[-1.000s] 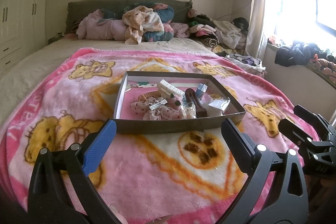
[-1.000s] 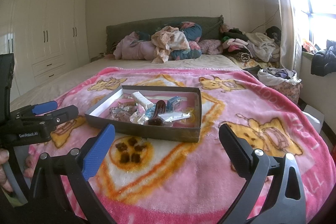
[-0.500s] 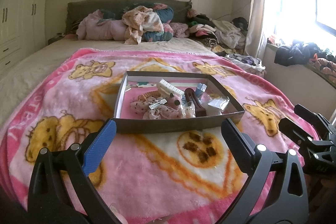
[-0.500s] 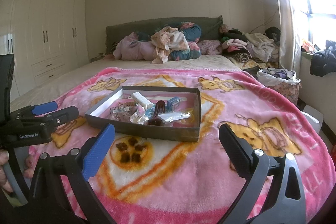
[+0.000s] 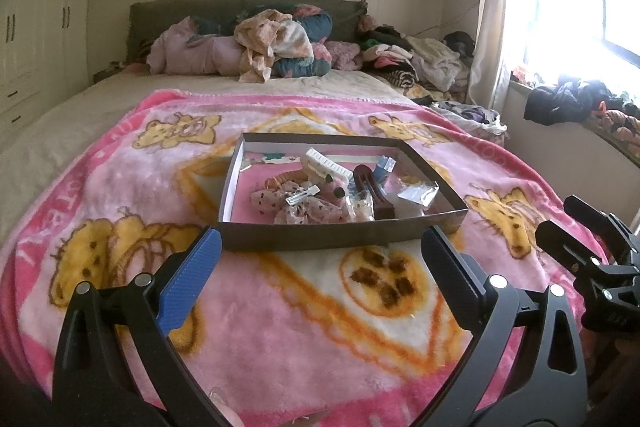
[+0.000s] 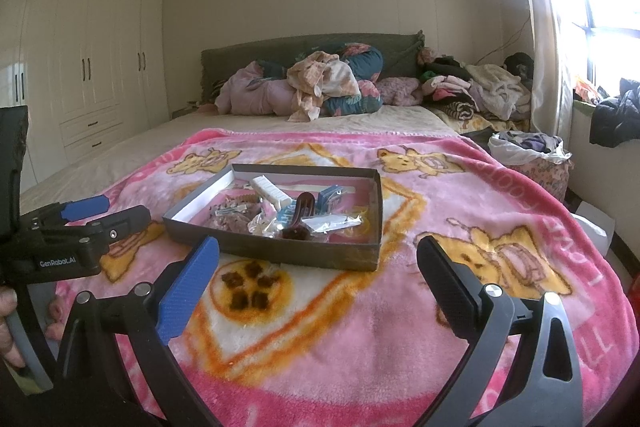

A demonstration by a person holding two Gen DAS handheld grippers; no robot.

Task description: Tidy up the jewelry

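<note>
- Left claw (image 5: 320, 259): fingers wide apart, empty, hovering over the blanket (image 5: 280, 327).
- Right claw (image 6: 318, 263): also spread, empty.
- Tray (image 5: 340, 235) of jewelry lies at 12 o'clock from both, near wall just past the fingertips, long axis running 9–3.
- Brown clip (image 5: 374, 193) is nearer the right claw's side; silver clip (image 5: 302, 195) suits the left.
</note>
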